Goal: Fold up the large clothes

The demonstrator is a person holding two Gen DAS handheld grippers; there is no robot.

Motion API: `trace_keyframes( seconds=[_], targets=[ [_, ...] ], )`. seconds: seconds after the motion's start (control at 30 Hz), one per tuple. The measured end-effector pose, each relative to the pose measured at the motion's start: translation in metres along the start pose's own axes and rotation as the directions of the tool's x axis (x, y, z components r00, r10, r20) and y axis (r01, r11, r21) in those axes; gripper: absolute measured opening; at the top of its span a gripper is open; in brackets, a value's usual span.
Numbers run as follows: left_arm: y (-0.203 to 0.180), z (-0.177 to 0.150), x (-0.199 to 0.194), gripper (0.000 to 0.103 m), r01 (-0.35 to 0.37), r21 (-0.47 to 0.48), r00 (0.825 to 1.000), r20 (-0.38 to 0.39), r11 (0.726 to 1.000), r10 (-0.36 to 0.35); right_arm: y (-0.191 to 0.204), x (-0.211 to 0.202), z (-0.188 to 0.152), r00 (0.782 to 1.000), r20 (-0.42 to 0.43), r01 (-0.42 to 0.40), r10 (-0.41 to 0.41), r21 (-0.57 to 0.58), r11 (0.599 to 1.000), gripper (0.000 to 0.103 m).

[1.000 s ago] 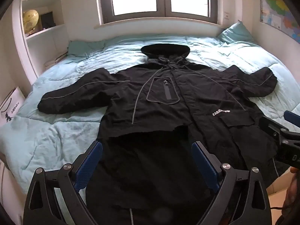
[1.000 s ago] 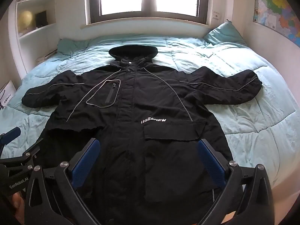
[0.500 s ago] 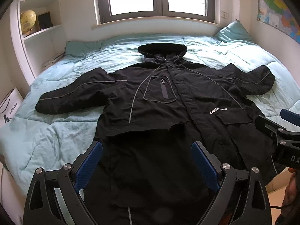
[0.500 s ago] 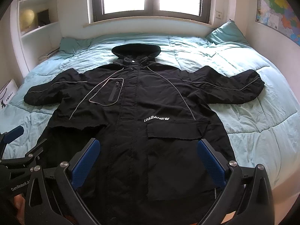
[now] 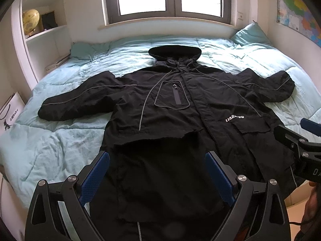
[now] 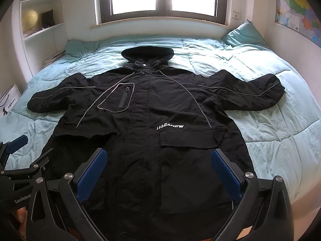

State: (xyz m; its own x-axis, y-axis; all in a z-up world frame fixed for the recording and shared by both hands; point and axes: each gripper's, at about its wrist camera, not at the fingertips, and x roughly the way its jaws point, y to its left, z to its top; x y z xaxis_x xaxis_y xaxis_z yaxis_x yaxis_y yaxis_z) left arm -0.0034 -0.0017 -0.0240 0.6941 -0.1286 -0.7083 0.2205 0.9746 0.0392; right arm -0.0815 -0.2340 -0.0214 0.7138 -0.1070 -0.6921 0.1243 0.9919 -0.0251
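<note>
A large black hooded jacket (image 5: 172, 108) lies face up and spread flat on the bed, hood toward the window, both sleeves stretched out sideways; it also shows in the right wrist view (image 6: 152, 116). My left gripper (image 5: 157, 160) is open and empty, above the jacket's lower left hem. My right gripper (image 6: 159, 160) is open and empty, above the lower right part near the flap pocket (image 6: 188, 138). Each gripper shows at the edge of the other's view: the right one (image 5: 301, 142), the left one (image 6: 20, 152).
The bed has a light teal quilt (image 5: 60, 144) and a teal pillow (image 5: 250, 34) at the far right. White shelves with a globe (image 5: 30, 20) stand on the left, a window behind, a map on the right wall (image 5: 297, 10). A white bag (image 5: 10, 110) leans at left.
Both grippers have pulled back and risen slightly, so the jacket sits a little lower and fuller in both views. The jacket has not moved. Both grippers stay open.
</note>
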Motion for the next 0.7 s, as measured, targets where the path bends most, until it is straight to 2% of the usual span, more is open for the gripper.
trace_keyframes(
  seconds=[0.3,0.43,0.7],
  targets=[
    [0.002,0.001,-0.001,0.096,-0.002,-0.012,1.0,-0.001,1.0,0.002,0.001,0.001,0.0,1.0,-0.003,-0.004,0.004,0.002,1.0,0.103],
    [0.006,0.003,-0.001,0.096,0.039,-0.049,0.999,-0.02,0.998,-0.04,0.001,0.0,0.0,1.0,-0.007,-0.014,0.014,0.008,1.0,0.103],
    [0.005,0.004,-0.018,0.096,-0.035,-0.044,0.999,0.025,0.998,0.036,-0.003,-0.014,-0.001,0.999,0.026,-0.038,0.038,0.018,0.999,0.103]
  ],
)
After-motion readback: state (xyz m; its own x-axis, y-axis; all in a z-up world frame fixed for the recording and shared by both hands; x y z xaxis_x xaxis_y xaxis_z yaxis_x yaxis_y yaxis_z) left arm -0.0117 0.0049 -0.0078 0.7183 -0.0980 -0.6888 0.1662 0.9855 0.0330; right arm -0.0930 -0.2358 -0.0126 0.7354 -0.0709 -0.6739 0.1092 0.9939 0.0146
